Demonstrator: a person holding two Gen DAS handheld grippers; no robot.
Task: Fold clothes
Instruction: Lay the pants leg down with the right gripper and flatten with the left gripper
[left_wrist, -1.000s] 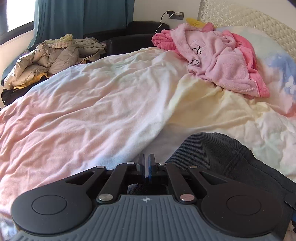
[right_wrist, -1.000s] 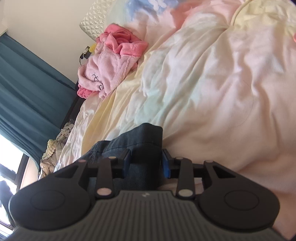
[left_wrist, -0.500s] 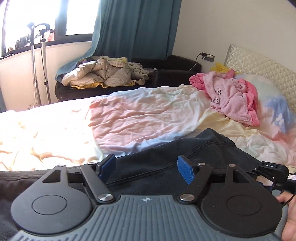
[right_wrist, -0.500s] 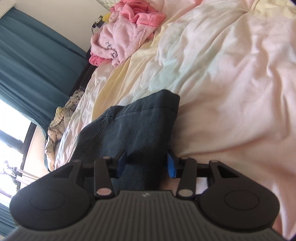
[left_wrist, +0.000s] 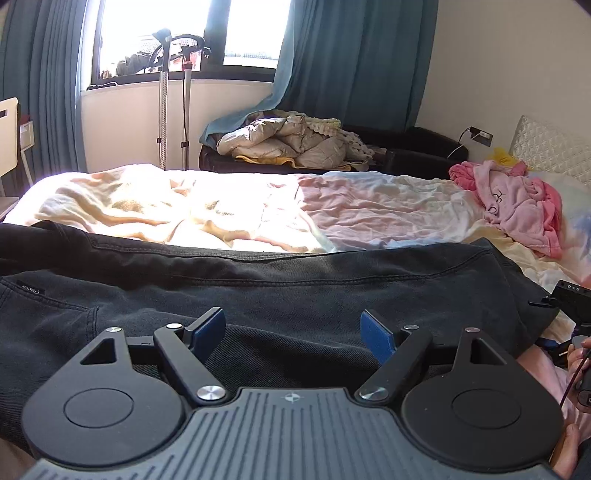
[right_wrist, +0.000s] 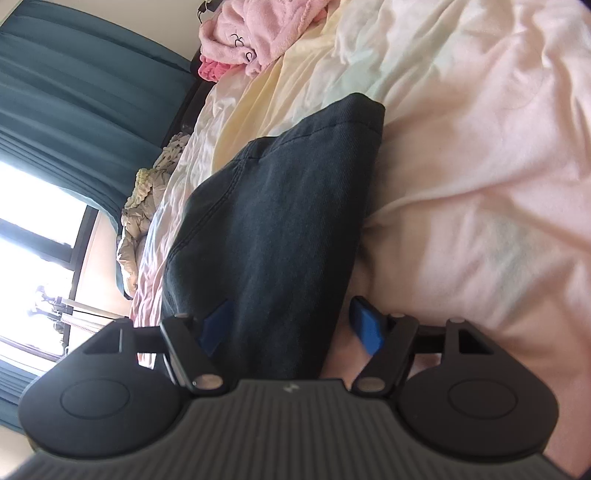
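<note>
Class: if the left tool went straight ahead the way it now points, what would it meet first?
Probably the dark jeans: they lie directly ahead of the open left tool, spread across the bed. Depth is uncertain.

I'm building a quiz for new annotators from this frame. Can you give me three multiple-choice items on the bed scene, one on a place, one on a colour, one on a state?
1. Where does the pink robe lie?
A. On the bed near the headboard
B. On the floor under the window
C. Draped over the dark jeans

2. What colour are the curtains?
A. White
B. Teal blue
C. Red

3. How do the left gripper and the right gripper stand?
A. Both shut on the jeans
B. Left shut, right open
C. Both open

Answers:
1. A: the robe sits bunched on the bedsheet beside the quilted headboard, apart from the dark jeans.
2. B: teal-blue drapes hang on both sides of the window.
3. C: in each wrist view the blue pads stand wide apart, with the jeans lying between them unclamped.
</note>
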